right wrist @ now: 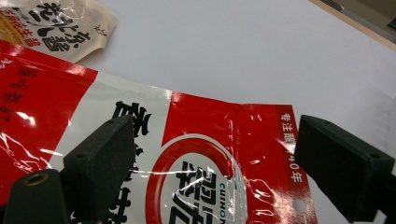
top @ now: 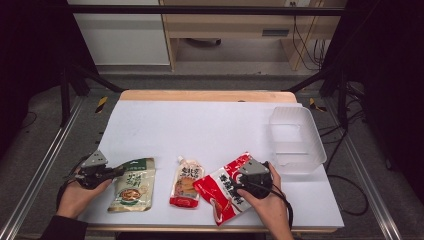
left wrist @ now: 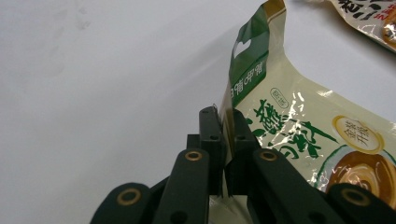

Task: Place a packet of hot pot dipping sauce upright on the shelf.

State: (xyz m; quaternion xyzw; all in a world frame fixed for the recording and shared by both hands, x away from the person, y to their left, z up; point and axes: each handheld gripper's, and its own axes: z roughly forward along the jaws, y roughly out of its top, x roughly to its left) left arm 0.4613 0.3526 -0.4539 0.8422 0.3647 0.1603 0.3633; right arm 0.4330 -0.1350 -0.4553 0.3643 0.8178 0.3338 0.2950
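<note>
**Left clamped on green pouch, right not yet on red**

My left gripper (left wrist: 226, 140) is clenched on the edge of the green-and-cream glossy plastic food pouch (top: 133, 184), at the white table's (top: 200, 125) near-left; its long axis runs away from me. My right gripper (right wrist: 215, 158) hangs wide open over the red-and-white crinkled foil pouch (top: 225, 189), which lies flat directly under it.

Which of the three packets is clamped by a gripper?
The green-and-cream packet, leftmost: the left gripper pinches its edge. The right gripper stands open over the red packet.
</note>
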